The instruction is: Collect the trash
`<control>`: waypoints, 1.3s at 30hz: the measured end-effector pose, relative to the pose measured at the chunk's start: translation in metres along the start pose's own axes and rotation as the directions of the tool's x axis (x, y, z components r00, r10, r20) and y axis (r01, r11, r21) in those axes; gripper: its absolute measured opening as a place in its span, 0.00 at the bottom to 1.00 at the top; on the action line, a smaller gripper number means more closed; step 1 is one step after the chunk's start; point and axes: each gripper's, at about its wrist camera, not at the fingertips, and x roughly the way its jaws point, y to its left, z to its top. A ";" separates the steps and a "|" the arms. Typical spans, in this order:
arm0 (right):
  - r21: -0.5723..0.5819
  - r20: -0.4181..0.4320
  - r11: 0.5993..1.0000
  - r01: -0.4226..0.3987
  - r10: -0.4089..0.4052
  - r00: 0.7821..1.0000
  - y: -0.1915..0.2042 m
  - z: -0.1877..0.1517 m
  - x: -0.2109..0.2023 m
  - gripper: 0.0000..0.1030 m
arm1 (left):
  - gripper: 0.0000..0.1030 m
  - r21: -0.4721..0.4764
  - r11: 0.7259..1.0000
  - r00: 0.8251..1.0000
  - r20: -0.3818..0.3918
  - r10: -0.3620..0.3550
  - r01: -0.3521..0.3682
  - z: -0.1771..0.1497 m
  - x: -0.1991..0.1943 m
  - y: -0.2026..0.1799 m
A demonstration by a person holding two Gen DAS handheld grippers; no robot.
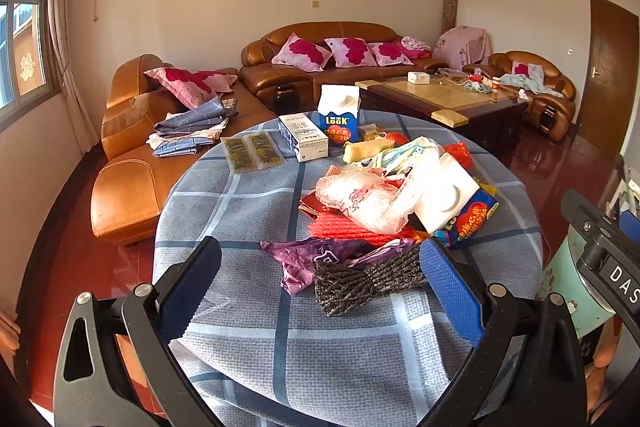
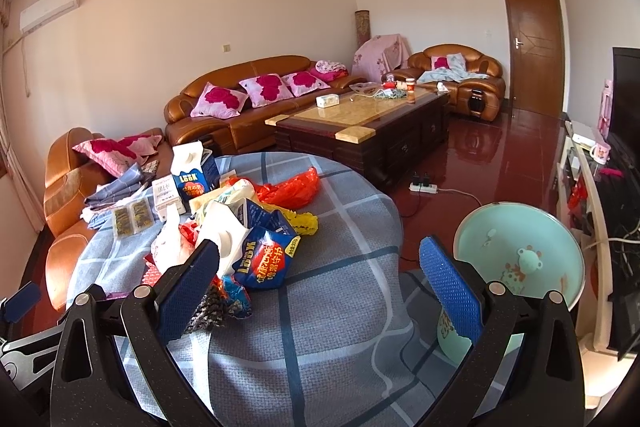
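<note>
1. Left wrist view: my left claw (image 1: 320, 277) is spread wide, gripping nothing, low centre of frame over the checked tablecloth (image 1: 248, 203). The grey knit scrap (image 1: 362, 281) lies between the pads, touching the right one. Trash pile (image 1: 400, 195) sits centre-right; upright blue carton (image 1: 339, 115) stands upper centre.
2. Right wrist view: my right claw (image 2: 318, 279) is spread wide too, empty. Trash pile (image 2: 244, 231) is left of centre; the green bin (image 2: 520, 259) is at lower right, beside the table edge.
</note>
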 end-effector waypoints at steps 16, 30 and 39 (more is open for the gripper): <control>0.003 0.001 1.000 -0.001 0.001 1.000 -0.002 0.001 -0.002 0.96 | 0.94 -0.010 1.000 1.000 -0.007 -0.014 0.013 -0.002 -0.001 -0.002; 0.005 0.001 1.000 -0.002 0.002 1.000 -0.003 0.000 -0.002 0.96 | 0.94 -0.011 1.000 1.000 -0.009 -0.015 0.015 -0.002 -0.002 -0.003; 0.006 0.005 1.000 -0.004 0.004 1.000 -0.003 0.000 -0.004 0.96 | 0.94 -0.012 1.000 1.000 -0.009 -0.017 0.017 -0.002 -0.002 -0.003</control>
